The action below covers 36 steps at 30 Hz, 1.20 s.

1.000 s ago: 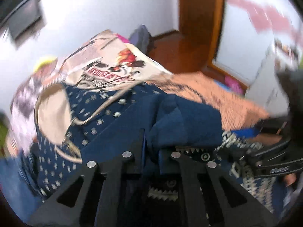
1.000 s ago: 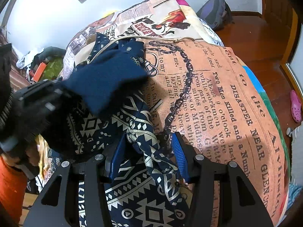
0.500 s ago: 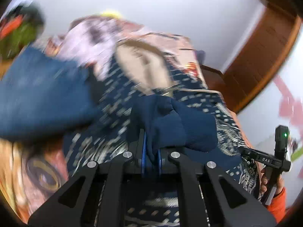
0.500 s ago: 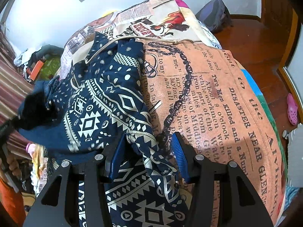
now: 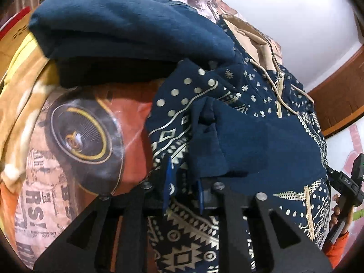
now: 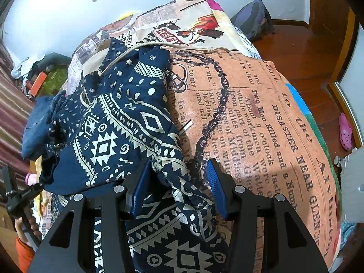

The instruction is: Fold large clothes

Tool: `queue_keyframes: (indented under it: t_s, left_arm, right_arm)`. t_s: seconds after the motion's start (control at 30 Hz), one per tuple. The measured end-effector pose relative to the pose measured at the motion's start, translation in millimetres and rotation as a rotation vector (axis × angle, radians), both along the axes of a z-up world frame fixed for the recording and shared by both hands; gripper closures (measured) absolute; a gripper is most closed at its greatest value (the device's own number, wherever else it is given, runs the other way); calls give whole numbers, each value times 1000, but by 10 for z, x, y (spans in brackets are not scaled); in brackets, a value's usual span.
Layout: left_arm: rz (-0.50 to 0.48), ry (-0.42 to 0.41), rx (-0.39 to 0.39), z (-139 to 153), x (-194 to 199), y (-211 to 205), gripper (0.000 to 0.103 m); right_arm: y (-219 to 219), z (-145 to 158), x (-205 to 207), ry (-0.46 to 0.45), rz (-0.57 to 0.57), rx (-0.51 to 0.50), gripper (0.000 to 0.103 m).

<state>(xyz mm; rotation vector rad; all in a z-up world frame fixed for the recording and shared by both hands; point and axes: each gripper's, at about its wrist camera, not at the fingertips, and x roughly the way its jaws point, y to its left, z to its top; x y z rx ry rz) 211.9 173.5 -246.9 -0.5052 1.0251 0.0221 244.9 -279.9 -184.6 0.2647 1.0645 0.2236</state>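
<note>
Left wrist view showed the left hand-held gripper [image 5: 183, 183] nearest the lens, its blue pads [image 5: 169, 179] drawn close together and pinching a fold of the navy patterned hoodie [image 5: 250, 95]. A plain dark-blue cuff [image 5: 261, 147] of that hoodie flopped over the right finger. Beyond it the hoodie spread across the bed [image 5: 56, 159], with its beige zip and drawstrings running up toward the tan-lined hood [image 5: 254, 36]. To the left lay the bedspread's printed wheel picture [image 5: 84, 134], and above that a separate plain blue garment [image 5: 118, 16] was bunched at the hoodie's far-left edge. At the far right edge the person's other hand held the second tool.

Right wrist view showed the right hand-held gripper [image 6: 176, 186] with its fingers spread wide apart; a ridge of patterned fabric rose between them, touching neither pad as far as could be seen. The hoodie [image 6: 127, 122] lay on the left half of the bed, its hood end farthest away. The newspaper-print bedspread [image 6: 261, 118] lay bare to the right. Beyond the bed's far corner a grey backpack [image 6: 254, 20] sat on the wooden floor [image 6: 302, 52], and a pink clog [image 6: 345, 132] lay at the right.
</note>
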Motion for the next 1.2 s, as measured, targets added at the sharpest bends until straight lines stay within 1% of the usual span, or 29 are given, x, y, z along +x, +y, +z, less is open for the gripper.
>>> queue_keyframes:
  t_s: [0.03, 0.07, 0.13, 0.23, 0.33, 0.37, 0.43, 0.5, 0.6, 0.63, 0.7, 0.83, 0.93, 1.07, 1.2]
  left_arm:
    - [12, -4, -6, -3, -31, 23, 78]
    - [29, -9, -13, -10, -72, 58, 70]
    - [67, -14, -33, -20, -138, 148, 63]
    - [95, -24, -107, -64, -225, 309, 63]
    - [104, -28, -108, -50, -307, 382, 63]
    - [100, -23, -89, -41, -325, 377, 63]
    - [93, -17, -25, -6, -363, 361, 63]
    - [93, 0, 67, 24, -376, 328, 63]
    - [52, 19, 106, 30, -370, 283, 63]
    - [40, 22, 127, 43, -357, 257, 63]
    - [7, 17, 194, 122, -336, 169, 63]
    - [-33, -33, 254, 350, -265, 39, 63]
    - [-62, -84, 281, 576, -166, -40, 63]
    - [-107, -153, 316, 842, 38, -170, 63]
    - [-143, -214, 340, 1102, 350, -300, 62]
  right_arm:
    - [1, 0, -2, 0, -2, -2, 57]
    - [4, -1, 1, 0, -2, -3, 56]
    - [6, 1, 5, 1, -2, -9, 56]
    - [14, 2, 8, 2, 0, -15, 56]
    - [30, 1, 4, 0, 1, -24, 56]
    - [34, 1, 4, 0, 1, -27, 56]
    - [34, 3, -1, -1, -1, -31, 56]
    - [31, 0, -5, 0, -4, -31, 56]
    - [38, -1, -10, 0, -6, -35, 56]
    - [36, 1, -9, 2, -7, -36, 56]
    - [43, 18, -7, 4, -7, -41, 56]
    - [89, 108, 14, -9, 4, -81, 56]
    - [130, 261, 37, -53, 8, -136, 56]
    - [159, 464, 92, -100, 23, -125, 56]
    - [253, 708, 209, -163, 45, -133, 56]
